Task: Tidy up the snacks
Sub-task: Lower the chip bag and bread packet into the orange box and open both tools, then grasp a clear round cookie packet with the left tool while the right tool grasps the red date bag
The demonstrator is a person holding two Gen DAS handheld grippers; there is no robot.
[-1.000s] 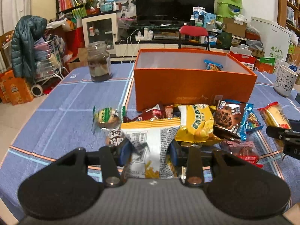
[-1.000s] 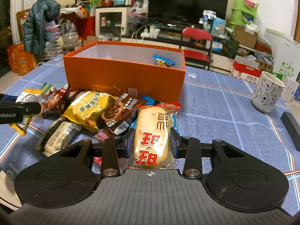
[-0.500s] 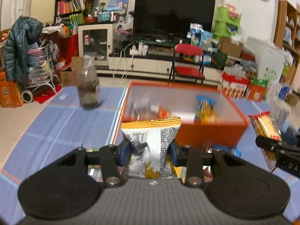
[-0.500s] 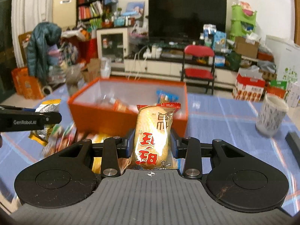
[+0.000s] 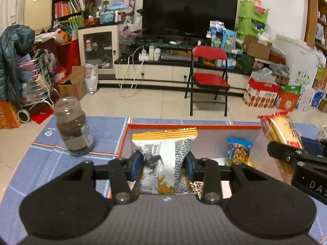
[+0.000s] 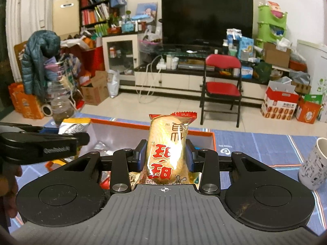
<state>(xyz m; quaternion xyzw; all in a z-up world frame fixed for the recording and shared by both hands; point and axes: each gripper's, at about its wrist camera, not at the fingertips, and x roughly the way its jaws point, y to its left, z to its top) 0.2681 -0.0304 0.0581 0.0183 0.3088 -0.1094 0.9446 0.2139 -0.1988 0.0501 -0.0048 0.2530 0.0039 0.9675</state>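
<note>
The left hand-held gripper [image 5: 164,164] is pinching a white and yellow snack bag [image 5: 163,155] between its blue pads, the bag standing upright over the near part of the orange box [image 5: 194,126]. The right hand-held gripper [image 6: 165,156] is clamping a red-lettered bread packet [image 6: 167,147] at its waist, its top poking above the box's far rim. Both packets are hanging over the open box, not yet lying in it. A blue cookie packet [image 5: 238,150] is already lying inside, toward the right wall.

To do this step well, each hand should probably be lowering its packet below the rim before letting go, and setting them side by side so they are not piling onto the cookie packet. Beyond the box, a glass jar [image 5: 73,126] is standing on the blue checked surface [image 5: 40,163], and a patterned mug [image 6: 313,167] is sitting off to the right.
</note>
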